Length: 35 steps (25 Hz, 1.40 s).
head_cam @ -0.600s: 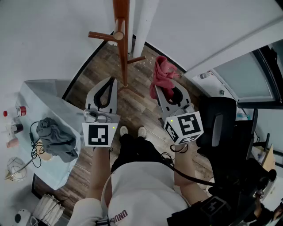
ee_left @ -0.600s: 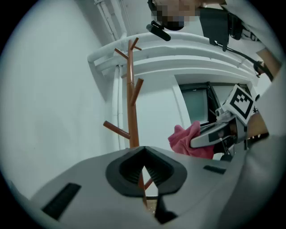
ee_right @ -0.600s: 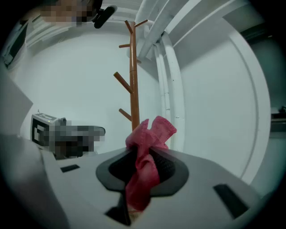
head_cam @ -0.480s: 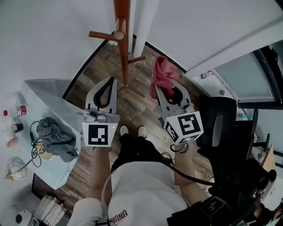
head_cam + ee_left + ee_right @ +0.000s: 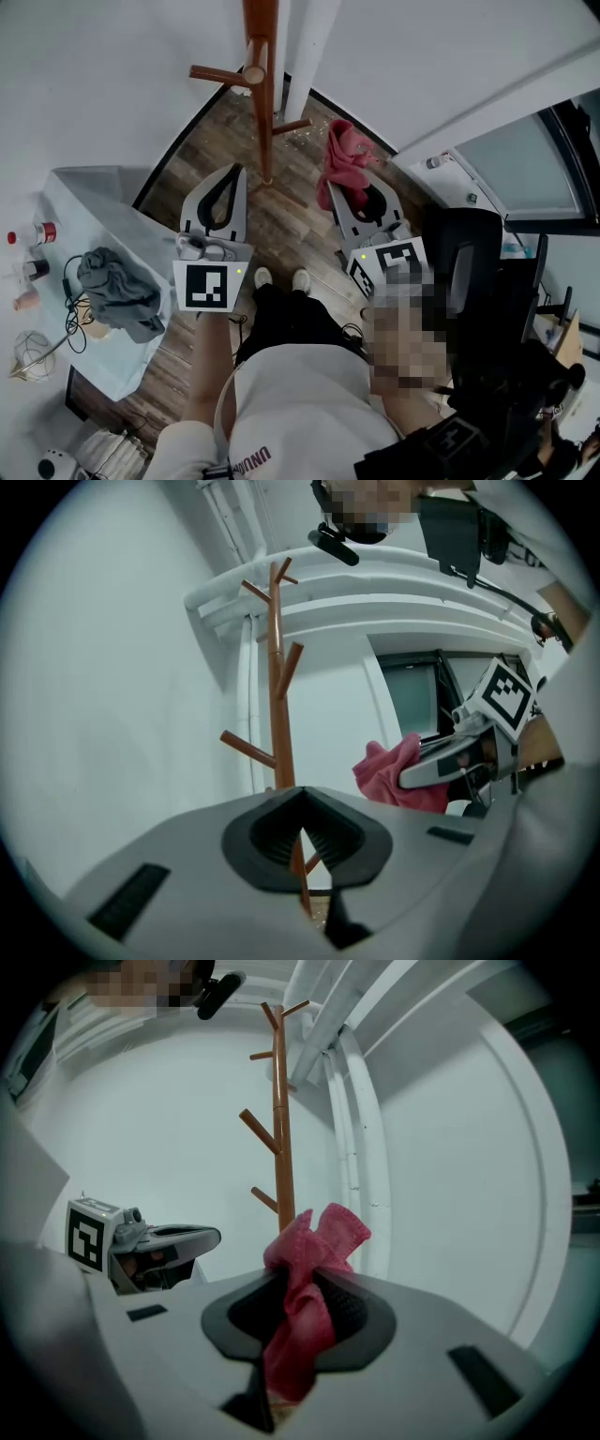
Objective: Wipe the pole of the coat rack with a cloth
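Head view: 2 grippers, 1 coat rack (image 5: pixel 251 73), 1 pink cloth (image 5: pixel 345 155). Your left gripper (image 5: pixel 240 173) sits left of the pole (image 5: pixel 265 141), apart from it. Your right gripper (image 5: pixel 349 192) is right of the pole, also apart, w/ the cloth bunched at its far tip. The rack top is cut off by the frame edge.

Left gripper view: jaws closed tip to tip, nothing between; the pole's foot is hidden behind them.

Right gripper view: jaws clamped on the cloth, which bunches above & hangs below. The pole stands far behind, its base hidden by the cloth.
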### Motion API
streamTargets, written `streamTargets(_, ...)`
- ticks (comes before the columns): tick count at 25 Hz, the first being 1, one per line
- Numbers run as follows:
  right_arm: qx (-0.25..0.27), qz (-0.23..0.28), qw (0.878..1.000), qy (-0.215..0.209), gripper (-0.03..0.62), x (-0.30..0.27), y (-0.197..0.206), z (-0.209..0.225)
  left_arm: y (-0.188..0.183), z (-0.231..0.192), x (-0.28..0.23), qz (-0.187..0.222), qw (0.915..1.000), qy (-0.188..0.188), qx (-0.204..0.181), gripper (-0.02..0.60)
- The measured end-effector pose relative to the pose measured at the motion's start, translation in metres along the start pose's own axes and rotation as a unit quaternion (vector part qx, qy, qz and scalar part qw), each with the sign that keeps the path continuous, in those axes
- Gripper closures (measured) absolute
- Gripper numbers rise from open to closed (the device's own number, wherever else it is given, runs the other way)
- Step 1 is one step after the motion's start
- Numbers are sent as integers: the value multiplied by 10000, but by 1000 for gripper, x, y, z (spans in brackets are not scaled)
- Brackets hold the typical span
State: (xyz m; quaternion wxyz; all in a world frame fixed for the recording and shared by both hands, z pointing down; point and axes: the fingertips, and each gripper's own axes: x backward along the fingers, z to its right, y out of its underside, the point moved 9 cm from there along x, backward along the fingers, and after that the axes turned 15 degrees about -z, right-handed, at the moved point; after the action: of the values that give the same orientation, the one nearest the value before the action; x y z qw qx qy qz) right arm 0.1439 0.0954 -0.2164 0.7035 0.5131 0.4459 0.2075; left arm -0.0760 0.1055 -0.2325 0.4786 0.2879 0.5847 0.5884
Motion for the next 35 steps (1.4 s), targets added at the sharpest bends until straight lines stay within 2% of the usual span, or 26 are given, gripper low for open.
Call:
streamTargets(13,-51,83,9982,-597,500,-9,22,-4,21,14,3,-186,9997,-130,-20,572)
streamTargets(16,-13,6,9981,-622,500,-14,30,-7,32,18,-1,-261,9997,21,-7,572)
streamTargets(22,-132,-191,9986,-477,500,-31,47,-12,53,17,-12,-398,9981,400,253,572)
streamTargets(24,-242,-187,9987,-402,500,-37,53,-15,59,13,-16,-500,9971,565,-37,572)
streamTargets(26,-288,-221,9989,-301,500,-42,59,-15,62,9,-22,-561,9910,807,-903,572)
streamTargets(27,-298,-255,9990,-235,500,-45,63,-15,64,7,-25,-582,9868,889,-1220,572)
streamTargets(28,-317,-291,9989,-166,500,-48,68,-14,67,5,-28,-597,9860,914,-1260,572)
streamTargets(32,-405,-379,9984,-148,500,-64,90,-10,91,-1,-36,-718,9914,811,-733,572)
streamTargets(34,-379,-355,9983,-252,500,-77,100,-5,110,-5,-41,-806,9946,643,-95,572)
streamTargets(35,-360,-339,9984,-291,500,-85,104,-3,118,-8,-45,-768,9953,593,59,572)
